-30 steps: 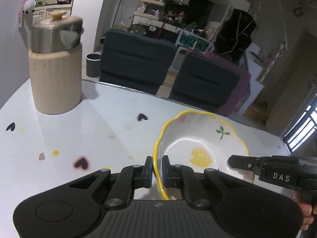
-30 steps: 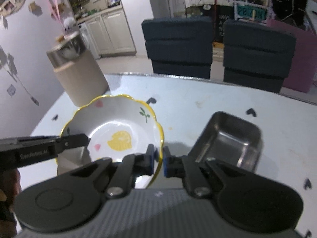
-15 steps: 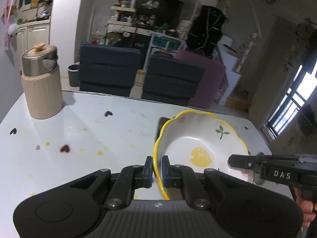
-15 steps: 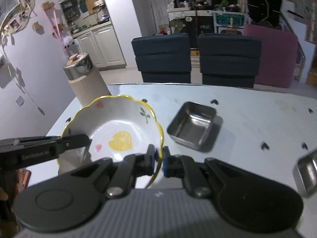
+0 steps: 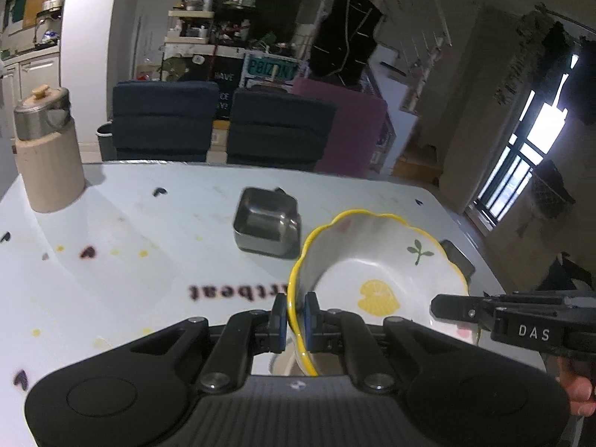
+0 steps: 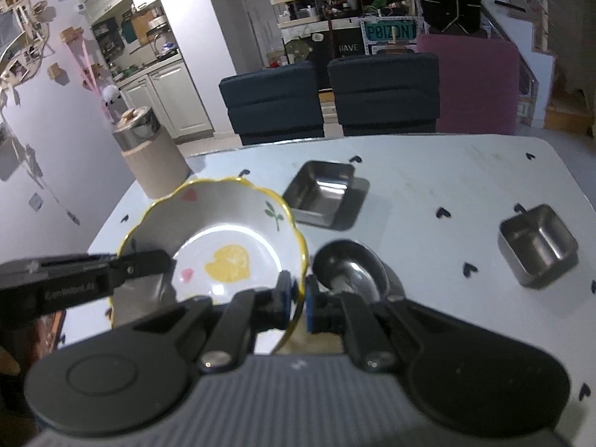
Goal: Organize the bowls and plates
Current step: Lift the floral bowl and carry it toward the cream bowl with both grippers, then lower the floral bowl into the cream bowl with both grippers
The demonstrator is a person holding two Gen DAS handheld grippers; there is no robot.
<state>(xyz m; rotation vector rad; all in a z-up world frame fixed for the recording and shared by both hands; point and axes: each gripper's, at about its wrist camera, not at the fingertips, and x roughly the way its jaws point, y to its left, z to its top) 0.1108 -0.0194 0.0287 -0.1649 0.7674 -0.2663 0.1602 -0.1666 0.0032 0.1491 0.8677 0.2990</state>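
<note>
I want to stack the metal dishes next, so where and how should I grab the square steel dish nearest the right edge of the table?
Grip the square steel dish by one upright side wall, coming from above with one finger inside and one outside. It sits open side up with thin, straight walls, and the table around it is bare. Both grippers hold the bowl now, so one must let go first.

The left gripper [image 5: 295, 318] and right gripper [image 6: 298, 303] both pointed forward and downward. Each had its jaws clamped tight on opposite edges of one rim.
</note>
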